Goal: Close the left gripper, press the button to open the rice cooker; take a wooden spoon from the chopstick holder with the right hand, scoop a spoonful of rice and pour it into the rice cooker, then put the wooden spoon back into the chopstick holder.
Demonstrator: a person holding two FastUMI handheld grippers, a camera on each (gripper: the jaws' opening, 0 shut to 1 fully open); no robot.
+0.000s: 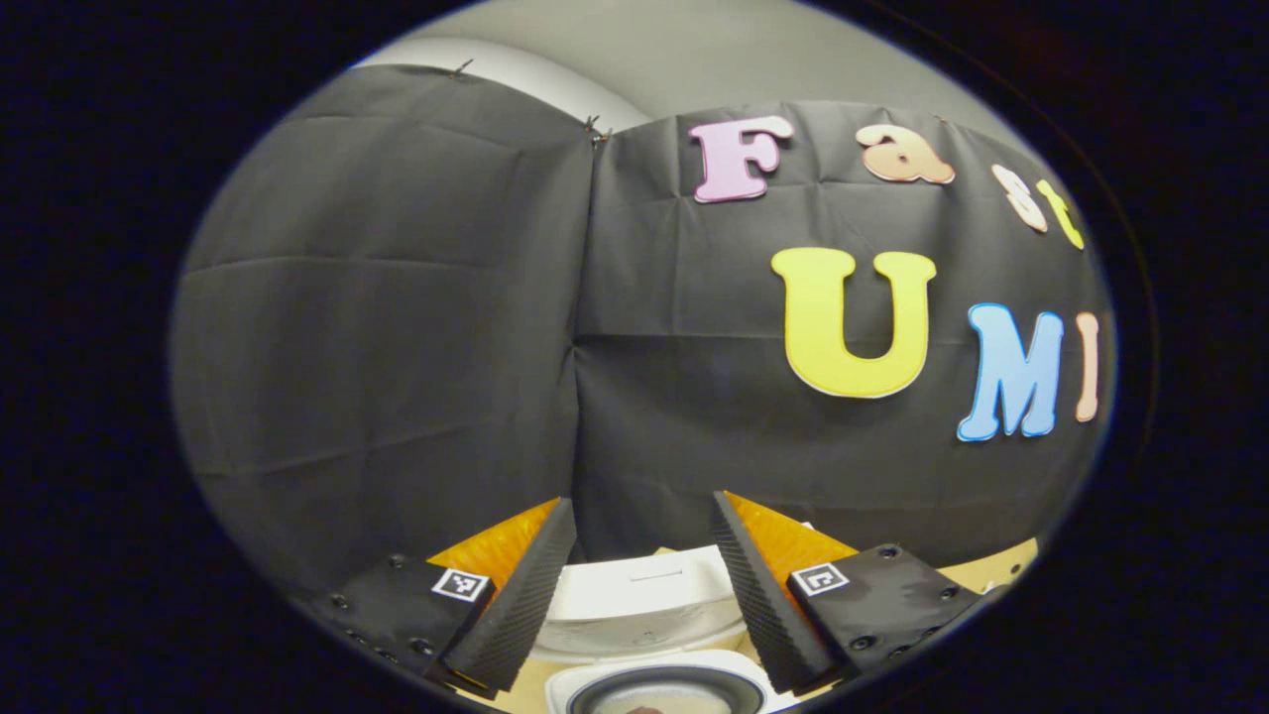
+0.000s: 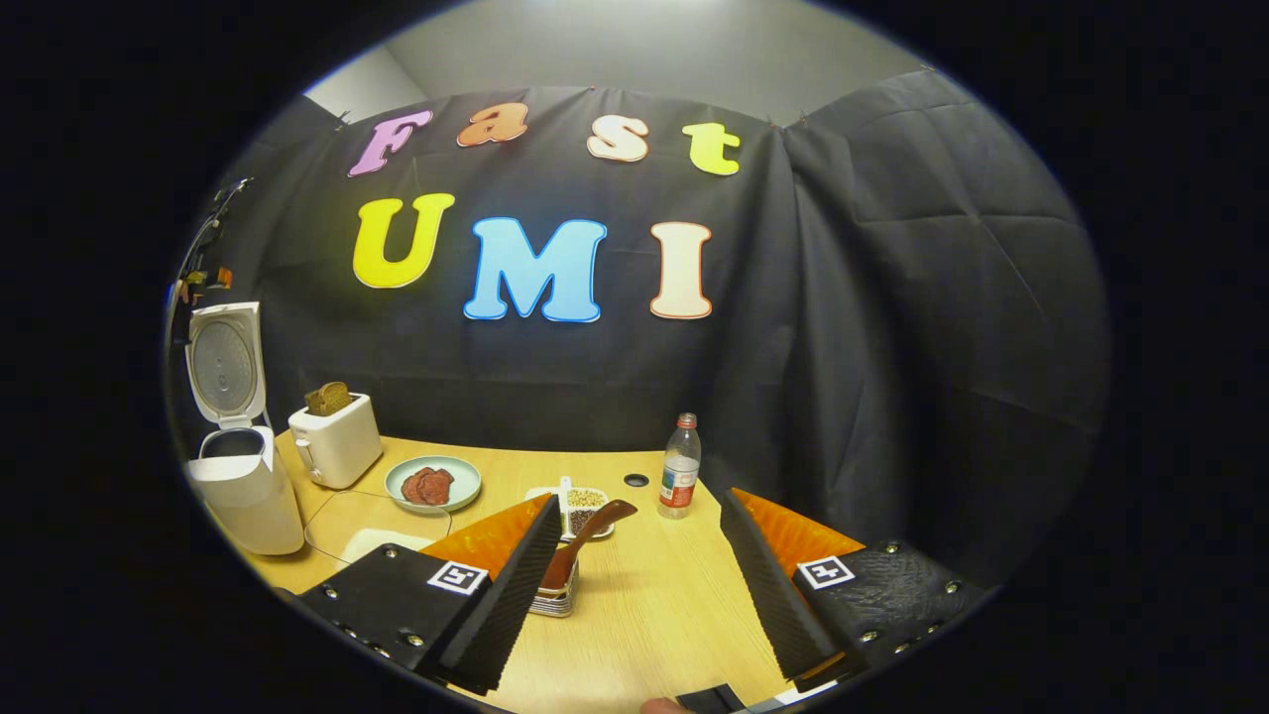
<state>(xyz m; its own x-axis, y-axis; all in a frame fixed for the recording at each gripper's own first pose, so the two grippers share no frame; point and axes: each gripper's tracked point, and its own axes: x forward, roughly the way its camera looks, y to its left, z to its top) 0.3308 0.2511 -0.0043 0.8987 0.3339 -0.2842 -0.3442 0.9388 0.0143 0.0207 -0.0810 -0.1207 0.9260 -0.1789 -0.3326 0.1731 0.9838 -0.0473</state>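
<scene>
Just beyond the inner edge of the right gripper's [image 2: 634, 585] near-side finger, in the right gripper view, a brown wooden spoon [image 2: 585, 540] stands in a small ribbed chopstick holder [image 2: 557, 599] on the pale wooden table [image 2: 664, 615]. Its shaft runs up from the holder and leans toward the gap between the fingers, with the darker rounded end uppermost. Both black ribbed fingers are spread wide with nothing between them, so the spoon lies ahead of the opening and to one side of its centre line. The grasp looks to turn on sliding that gap across until the leaning shaft sits between the pads.

Behind the holder sits a small divided dish of grains [image 2: 583, 504]. Farther from it, at the table's far side, stands the white rice cooker [image 2: 238, 476] with its lid raised upright, so the button step appears done.

Over that cooker, in the left gripper view, the left gripper [image 1: 634, 585] hangs with its fingers apart and empty, the dark inner pot [image 1: 664, 689] below them. The right gripper is clearly the nearer one to the spoon.
</scene>
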